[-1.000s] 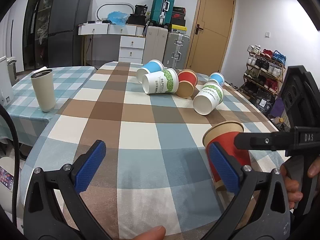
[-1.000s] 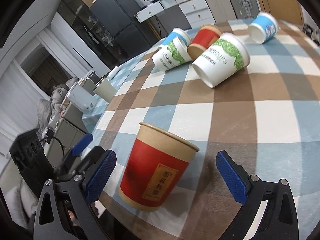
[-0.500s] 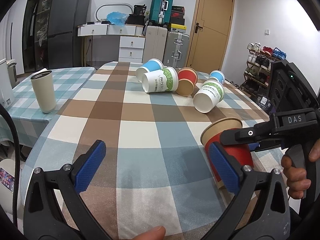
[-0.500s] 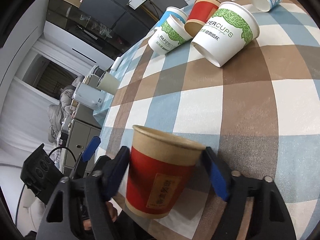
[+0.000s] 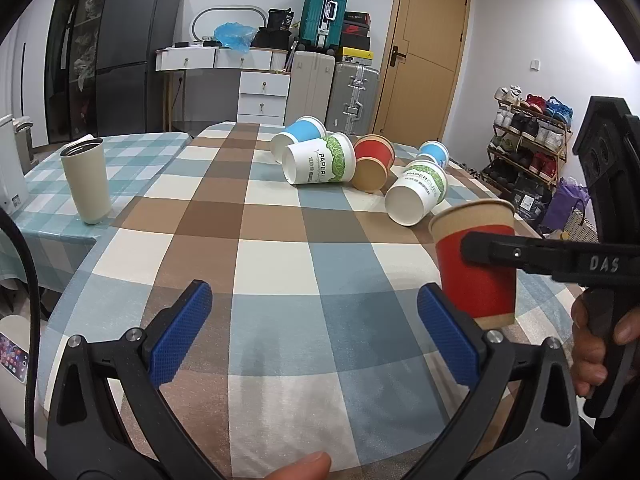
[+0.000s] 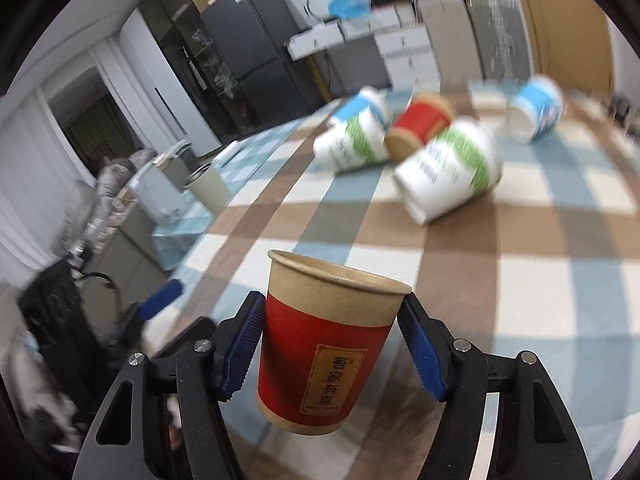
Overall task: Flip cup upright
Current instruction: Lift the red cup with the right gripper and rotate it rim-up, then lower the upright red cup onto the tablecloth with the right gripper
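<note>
My right gripper (image 6: 332,344) is shut on a red and brown paper cup (image 6: 324,344) and holds it upright above the checked tablecloth. The same cup (image 5: 474,264) shows in the left wrist view at the right, with a right gripper finger across it. My left gripper (image 5: 314,336) is open and empty, low over the table's near edge, left of the held cup. Several other paper cups lie on their sides further back: a white and green one (image 5: 416,198), another white and green one (image 5: 320,158), a red one (image 5: 372,162) and two blue ones (image 5: 298,136).
A beige steel tumbler (image 5: 86,180) stands upright on a second, smaller checked table at the left. A white appliance (image 5: 10,172) sits at the far left. Drawers, suitcases, a door and a shoe rack stand behind the table (image 5: 280,264).
My right gripper closed on the red cup and lifted it off the table, upright. The left gripper stayed open and barely moved.
</note>
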Demonstrator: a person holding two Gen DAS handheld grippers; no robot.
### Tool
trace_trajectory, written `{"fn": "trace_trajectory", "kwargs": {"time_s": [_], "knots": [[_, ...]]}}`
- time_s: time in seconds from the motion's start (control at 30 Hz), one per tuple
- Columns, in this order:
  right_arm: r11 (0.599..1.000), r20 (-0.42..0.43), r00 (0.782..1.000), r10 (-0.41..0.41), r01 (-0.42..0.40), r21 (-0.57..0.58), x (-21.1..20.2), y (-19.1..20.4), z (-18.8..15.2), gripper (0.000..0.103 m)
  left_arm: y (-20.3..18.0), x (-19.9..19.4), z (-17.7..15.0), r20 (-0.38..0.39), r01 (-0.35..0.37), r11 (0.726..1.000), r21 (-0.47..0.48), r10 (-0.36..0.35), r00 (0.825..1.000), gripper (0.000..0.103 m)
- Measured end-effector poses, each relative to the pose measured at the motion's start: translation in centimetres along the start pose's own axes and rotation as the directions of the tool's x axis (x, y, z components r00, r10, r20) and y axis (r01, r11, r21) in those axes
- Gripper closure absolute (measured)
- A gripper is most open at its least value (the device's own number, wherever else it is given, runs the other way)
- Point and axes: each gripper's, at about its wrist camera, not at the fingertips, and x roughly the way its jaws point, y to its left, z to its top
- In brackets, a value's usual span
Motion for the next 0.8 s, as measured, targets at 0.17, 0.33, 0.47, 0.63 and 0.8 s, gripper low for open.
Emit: {"fn": "trace_trajectory", "kwargs": {"time_s": [0.17, 0.33, 0.47, 0.63, 0.8], "knots": [[0.993, 0.036, 0.996, -0.085, 0.087, -0.081, 0.8, 0.9, -0.1, 0.034, 0.0, 0.1, -0.1, 0.000, 0.000, 1.000, 0.000, 0.000, 1.000, 0.000], [0.986, 0.080, 0.989, -0.126, 0.134, -0.100, 1.5, 1.4, 0.5, 0.034, 0.0, 0.1, -0.2, 0.000, 0.000, 1.000, -0.001, 0.000, 1.000, 0.000], [0.978, 0.104, 0.981, -0.160, 0.172, -0.118, 1.8, 1.6, 1.1, 0.034, 0.0, 0.1, -0.2, -0.001, -0.001, 1.000, 0.001, 0.001, 1.000, 0.000], [0.969, 0.135, 0.971, -0.196, 0.213, -0.125, 2.2, 1.8, 1.7, 0.034, 0.0, 0.1, -0.2, 0.000, -0.002, 1.000, 0.001, 0.002, 1.000, 0.000], [0.962, 0.131, 0.968, -0.214, 0.231, -0.142, 2.6, 2.0, 1.6, 0.034, 0.0, 0.1, -0.2, 0.000, -0.001, 1.000, 0.001, 0.001, 1.000, 0.000]]}}
